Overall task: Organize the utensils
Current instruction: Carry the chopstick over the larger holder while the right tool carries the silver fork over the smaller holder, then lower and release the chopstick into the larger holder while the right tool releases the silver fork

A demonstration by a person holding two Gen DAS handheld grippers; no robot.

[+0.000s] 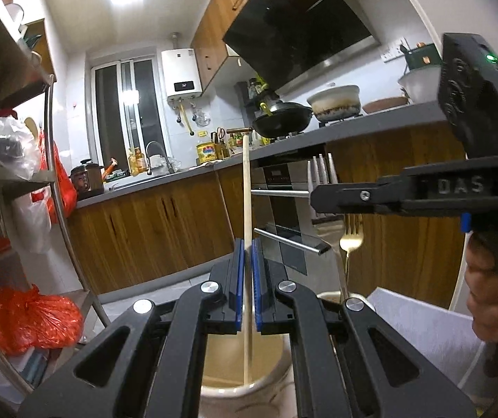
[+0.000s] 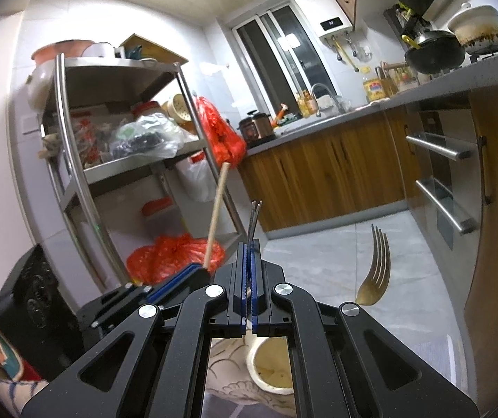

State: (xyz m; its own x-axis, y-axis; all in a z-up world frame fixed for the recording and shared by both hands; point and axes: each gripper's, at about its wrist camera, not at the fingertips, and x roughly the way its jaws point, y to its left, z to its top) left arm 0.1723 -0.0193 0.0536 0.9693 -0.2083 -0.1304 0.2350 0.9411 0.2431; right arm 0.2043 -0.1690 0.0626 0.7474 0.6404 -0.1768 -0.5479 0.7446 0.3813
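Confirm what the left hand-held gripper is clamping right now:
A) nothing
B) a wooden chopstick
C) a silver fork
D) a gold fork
B: the left hand-held gripper is shut on a wooden chopstick whose lower end reaches into the ceramic holder; the silver fork sits in the right hand-held gripper.

Pale wooden chopstick (image 1: 246,188); gold fork (image 2: 376,273); cream holder (image 1: 245,372); blue pads (image 1: 238,285).

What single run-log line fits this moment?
left gripper: shut on chopstick | right gripper: shut on silver fork | holder: below
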